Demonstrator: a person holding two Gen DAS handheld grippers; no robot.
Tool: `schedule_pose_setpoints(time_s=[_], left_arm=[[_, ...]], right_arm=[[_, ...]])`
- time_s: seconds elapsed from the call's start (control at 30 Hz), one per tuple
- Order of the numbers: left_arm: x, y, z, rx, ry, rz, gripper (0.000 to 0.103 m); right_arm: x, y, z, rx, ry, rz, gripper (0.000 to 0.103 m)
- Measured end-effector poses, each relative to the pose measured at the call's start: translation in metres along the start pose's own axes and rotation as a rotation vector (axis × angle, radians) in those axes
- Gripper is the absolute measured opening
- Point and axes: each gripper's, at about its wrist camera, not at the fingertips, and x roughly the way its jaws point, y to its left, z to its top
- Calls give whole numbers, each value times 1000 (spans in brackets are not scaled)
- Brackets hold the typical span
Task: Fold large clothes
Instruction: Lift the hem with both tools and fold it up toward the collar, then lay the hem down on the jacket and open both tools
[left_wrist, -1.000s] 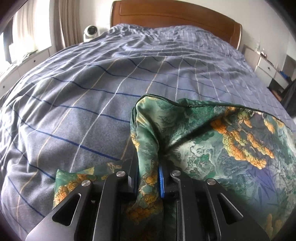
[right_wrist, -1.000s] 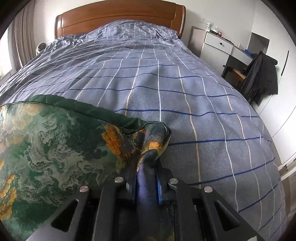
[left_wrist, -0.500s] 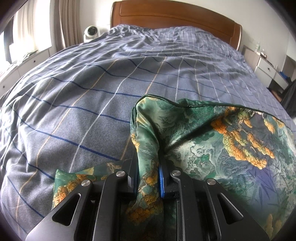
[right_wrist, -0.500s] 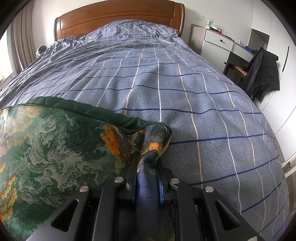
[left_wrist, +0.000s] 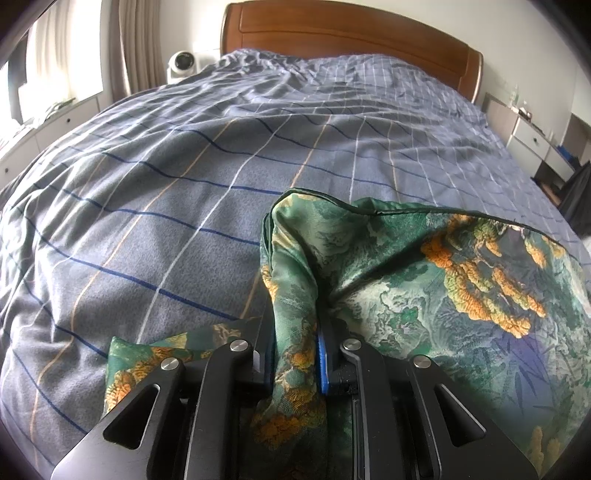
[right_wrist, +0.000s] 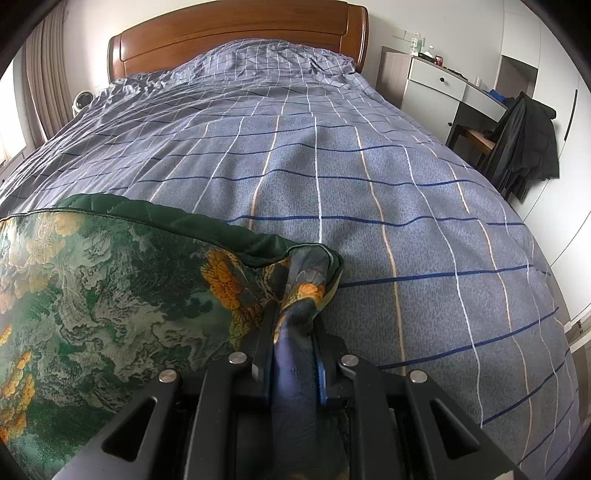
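Note:
A green garment (left_wrist: 443, 280) printed with orange and pale green landscape shapes lies on the bed, spread toward the right in the left wrist view. My left gripper (left_wrist: 295, 328) is shut on its left corner, which bunches between the fingers. A lower layer of the garment (left_wrist: 147, 354) shows left of the fingers. In the right wrist view the garment (right_wrist: 110, 295) spreads to the left, with its dark green quilted lining (right_wrist: 155, 218) showing along the far edge. My right gripper (right_wrist: 293, 328) is shut on its right corner.
The bed carries a blue-grey checked duvet (left_wrist: 221, 155) and has a wooden headboard (right_wrist: 236, 33). A white fan (left_wrist: 181, 64) stands at the far left. A white desk (right_wrist: 443, 85) and a chair draped with a black coat (right_wrist: 524, 144) stand right of the bed.
Both grippers stay shut on the garment corners. The right wrist view has tilted and shifted slightly, showing more of the room at right; the garment edge has barely moved.

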Motion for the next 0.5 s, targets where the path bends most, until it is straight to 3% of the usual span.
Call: schedule_pose_setpoints(time_s=[0.1, 0.17, 0.2, 0.27, 0.33, 0.37, 0.4, 0.47, 0.5], left_arm=[[-5, 4, 2, -31, -2, -23, 27], [-8, 10, 5, -66, 9, -27, 53], [-8, 14, 8, -90, 28, -27, 61], [-8, 23, 18, -138, 82, -47, 90], [-10, 32, 26, -182, 125, -84, 95], [-14, 37, 30, -204, 138, -94, 95], [-24, 41, 36, -232, 134, -82, 95], [-46, 42, 44, -250, 75, -64, 95], [-57, 38, 47, -236, 41, -76, 95]], right_arm=[[0, -1, 0, 4, 0, 7, 19], [-1, -4, 0, 21, 4, 27, 20], [-1, -7, 1, 30, 13, 40, 20], [0, -11, 5, 48, 40, 68, 21], [-2, -19, 12, 74, 77, 101, 24], [-5, -24, 16, 88, 92, 106, 33], [-12, -30, 21, 106, 93, 90, 53], [-32, -41, 29, 126, 45, 55, 74], [-50, -45, 32, 127, -7, 52, 74]])
